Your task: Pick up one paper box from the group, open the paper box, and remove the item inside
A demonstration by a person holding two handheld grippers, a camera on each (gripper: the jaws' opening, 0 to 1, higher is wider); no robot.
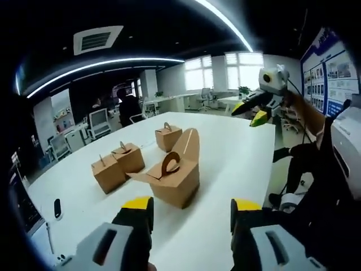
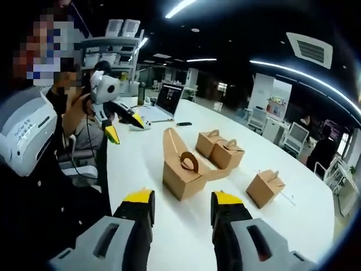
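My left gripper (image 1: 192,210) and right gripper (image 2: 181,203) both hover with jaws spread wide, holding nothing. The opened box (image 1: 176,176) sits on the white table (image 1: 237,152) just ahead of them, flaps up, three closed boxes (image 1: 118,165) behind.

In the left gripper view, the left gripper (image 1: 192,212), grey-bodied with yellow-tipped black jaws, rises from the bottom edge with its jaws spread wide apart and nothing between them. The right gripper (image 1: 252,112) shows at upper right of that view, held high in a hand (image 1: 293,100), its yellow-tipped jaws parted. In the right gripper view, the right gripper (image 2: 179,208) likewise stands with jaws apart and empty, while the left gripper (image 2: 123,126) is raised at left, gripped by a hand (image 2: 79,110).
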